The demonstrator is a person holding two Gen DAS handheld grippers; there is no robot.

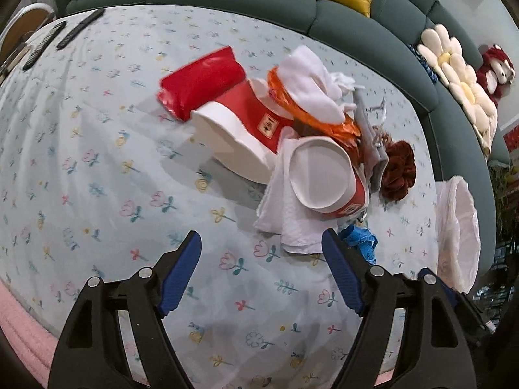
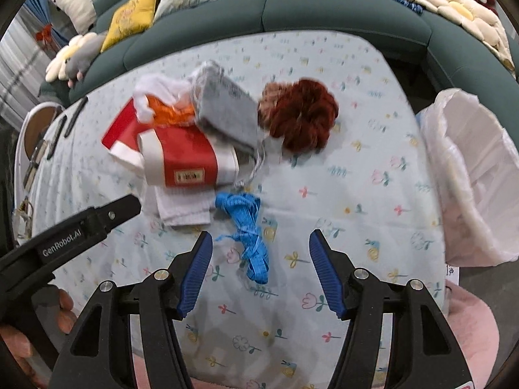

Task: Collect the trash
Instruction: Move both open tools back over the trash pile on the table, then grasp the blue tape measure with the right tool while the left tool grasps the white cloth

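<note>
— Left gripper [image 1: 261,246]: how does it stand?

— Jaws spread wide, nothing between them, above the flowered tablecloth [image 1: 97,168]. The trash heap lies toward its 12 to 1 o'clock: a red-and-white paper cup [image 1: 240,129] on its side, a second paper cup [image 1: 324,176] with its white bottom facing the camera, resting on a white napkin [image 1: 292,223]. A red packet [image 1: 201,81] sits behind the first cup, at 11 o'clock.

— And the right gripper [image 2: 261,249]?

— Also parted wide and empty. A blue ribbon [image 2: 249,236] lies on the cloth between its fingers and runs up toward 12 o'clock, touching neither pad as far as the view shows.

— What else is in the pile?

— From the right wrist view, an orange wrapper [image 2: 172,113] and white tissue [image 2: 155,87] at 11 o'clock, a grey pouch [image 2: 227,110] leaning on the cup, and a dark red scrunchie [image 2: 301,116] just beside the pouch at 12 to 1 o'clock.

— Where is the bag?

— A white plastic bag [image 2: 470,168] stands open at the table's edge, at 2 o'clock of the right gripper, well apart from the heap. A green sofa [image 2: 324,9] curves behind the table.
</note>
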